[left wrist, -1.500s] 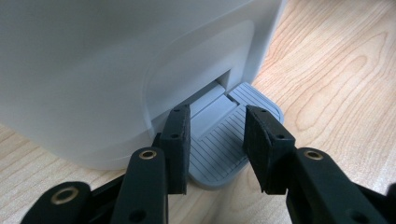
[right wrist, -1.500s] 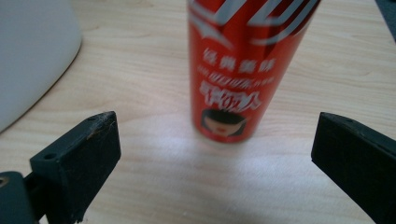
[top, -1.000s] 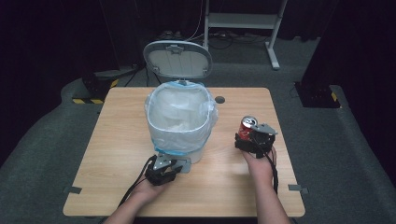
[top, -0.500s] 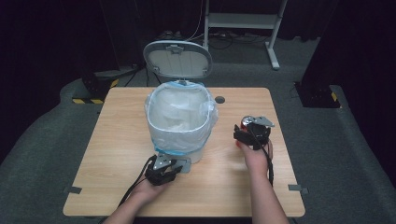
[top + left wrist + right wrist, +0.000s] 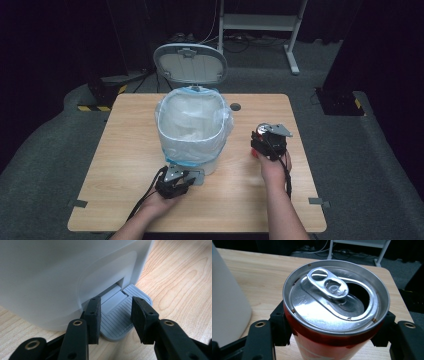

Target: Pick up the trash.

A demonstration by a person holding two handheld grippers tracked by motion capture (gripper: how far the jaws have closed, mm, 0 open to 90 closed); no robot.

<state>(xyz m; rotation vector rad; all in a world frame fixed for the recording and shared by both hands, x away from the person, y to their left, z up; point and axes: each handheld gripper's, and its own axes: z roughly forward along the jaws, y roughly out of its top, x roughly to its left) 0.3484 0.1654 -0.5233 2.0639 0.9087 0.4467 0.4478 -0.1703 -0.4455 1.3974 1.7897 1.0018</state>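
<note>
A white pedal bin [image 5: 192,132] lined with a clear bag stands mid-table, its grey lid [image 5: 190,64] tipped up behind it. My left gripper [image 5: 176,184] is at the bin's front foot. In the left gripper view it [image 5: 115,315] is open, jaws on either side of the ribbed grey pedal [image 5: 122,307] and just above it. To the right of the bin, my right gripper [image 5: 267,145] is shut on an opened red drink can [image 5: 260,131], held upright. The can's silver top [image 5: 332,297] has its tab intact, and the right gripper [image 5: 335,327] clamps the red body.
The wooden table [image 5: 125,150] has a small round cable hole [image 5: 235,106] behind the can. The bin's white wall [image 5: 227,302] is close on the can's left. A white metal stand [image 5: 260,22] and dark floor gear [image 5: 340,102] lie beyond the table.
My right gripper has lifted the can slightly off the table and nudged it toward the bin. The left gripper has stayed at the pedal.
</note>
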